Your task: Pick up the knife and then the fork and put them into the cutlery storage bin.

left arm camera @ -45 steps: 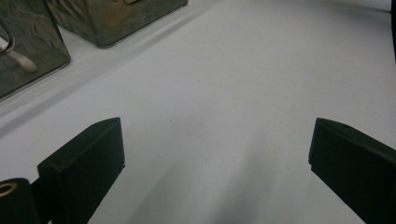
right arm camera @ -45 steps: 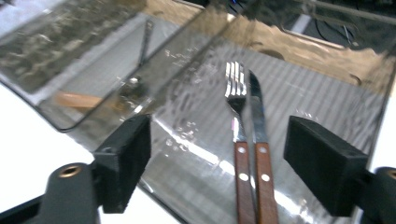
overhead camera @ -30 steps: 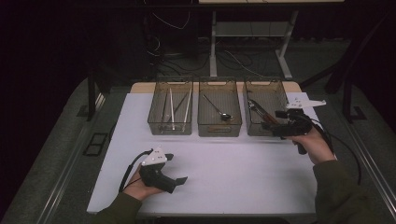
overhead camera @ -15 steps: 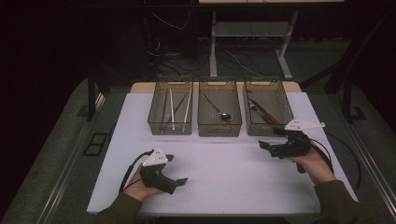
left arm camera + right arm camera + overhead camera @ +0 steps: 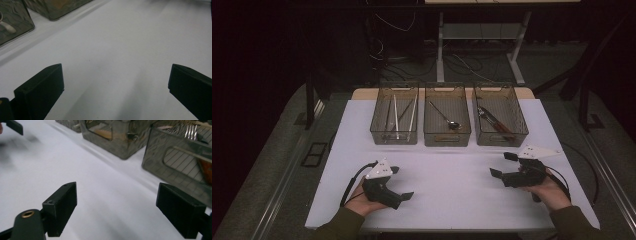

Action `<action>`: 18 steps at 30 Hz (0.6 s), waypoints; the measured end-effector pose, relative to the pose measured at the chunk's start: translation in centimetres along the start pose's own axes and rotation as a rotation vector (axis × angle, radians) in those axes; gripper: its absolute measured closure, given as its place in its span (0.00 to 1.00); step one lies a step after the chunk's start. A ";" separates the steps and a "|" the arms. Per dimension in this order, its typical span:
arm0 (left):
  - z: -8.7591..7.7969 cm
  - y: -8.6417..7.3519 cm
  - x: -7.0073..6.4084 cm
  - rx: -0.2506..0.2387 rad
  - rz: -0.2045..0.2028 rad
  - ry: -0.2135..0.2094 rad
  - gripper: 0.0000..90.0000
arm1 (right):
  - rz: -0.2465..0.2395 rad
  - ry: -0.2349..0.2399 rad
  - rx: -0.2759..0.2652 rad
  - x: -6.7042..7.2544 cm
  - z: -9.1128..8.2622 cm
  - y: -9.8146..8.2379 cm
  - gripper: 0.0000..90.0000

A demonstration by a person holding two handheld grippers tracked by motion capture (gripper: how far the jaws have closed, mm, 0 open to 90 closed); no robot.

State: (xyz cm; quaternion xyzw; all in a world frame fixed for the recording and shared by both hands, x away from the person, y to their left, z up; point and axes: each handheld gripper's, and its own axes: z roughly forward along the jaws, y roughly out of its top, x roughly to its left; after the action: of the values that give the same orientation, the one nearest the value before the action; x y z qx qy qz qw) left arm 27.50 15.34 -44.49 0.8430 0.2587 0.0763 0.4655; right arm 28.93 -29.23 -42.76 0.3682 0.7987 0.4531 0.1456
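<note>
**High view.** Right gripper (image 5: 502,165) now low over the white table (image 5: 447,210), near its right front corner. A second ago up at the right bin (image 5: 501,140), since drawn back toward the front edge and down. Jaws spread wide, as before, with nothing between them. Left gripper (image 5: 403,182) unmoved near the left front edge, jaws likewise spread and empty. Judged: the visit to the right bin is over and both tools are parked, with no item left on the open table to sort.

Brown-handled utensil (image 5: 494,121) lies inside the right bin, along the table's far edge. Long axis diagonal: dark working end toward the bin's far left corner, brown handle toward its near right corner. Spoon (image 5: 447,118) lies in the middle bin (image 5: 447,139), bowl toward the near edge. Thin rods (image 5: 399,116) lie in the left bin (image 5: 394,140), roughly front to back.

**Left gripper view.** Left gripper (image 5: 115,82) wide apart over bare table. Corner of a bin (image 5: 15,27) at upper left, well clear.

**Right gripper view.** Right gripper (image 5: 116,210) spread, pinching nothing, bare table beneath. Right bin (image 5: 160,157) just ahead, not touched. Fork tines (image 5: 191,131) visible inside it, with a brown patch below them, probably the handle.
</note>
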 end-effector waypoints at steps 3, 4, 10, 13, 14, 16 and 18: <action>0.0 0.0 0.0 0.001 0.001 -0.001 0.00 | -0.006 0.007 0.010 0.4 0.0 -0.6 0.19; 0.0 0.0 0.0 0.001 0.001 -0.002 0.00 | -0.007 0.013 0.011 0.5 0.0 -0.8 0.19; -0.1 0.0 -0.1 -0.004 -0.002 -0.002 0.00 | 0.007 0.024 0.004 1.3 -0.3 -1.5 0.19; 0.0 0.0 -0.1 -0.003 0.000 -0.001 0.00 | 0.005 0.039 0.011 1.7 -0.3 -1.9 0.19; 0.0 0.0 -0.1 -0.001 0.001 -0.001 0.00 | 0.005 0.045 0.013 1.9 -0.3 -2.0 0.19; 0.0 0.0 -0.1 -0.002 0.000 -0.002 0.00 | 0.007 0.048 0.015 2.1 -0.3 -2.2 0.19; -0.1 0.0 -0.1 -0.003 0.001 -0.002 0.00 | 0.006 0.051 0.020 2.3 -0.3 -2.4 0.19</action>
State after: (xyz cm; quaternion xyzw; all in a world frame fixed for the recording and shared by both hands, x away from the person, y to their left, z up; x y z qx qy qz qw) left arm 27.42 15.32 -44.41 0.8425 0.2579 0.0760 0.4668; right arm 26.11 -28.48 -44.36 0.3602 0.8057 0.4547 0.1202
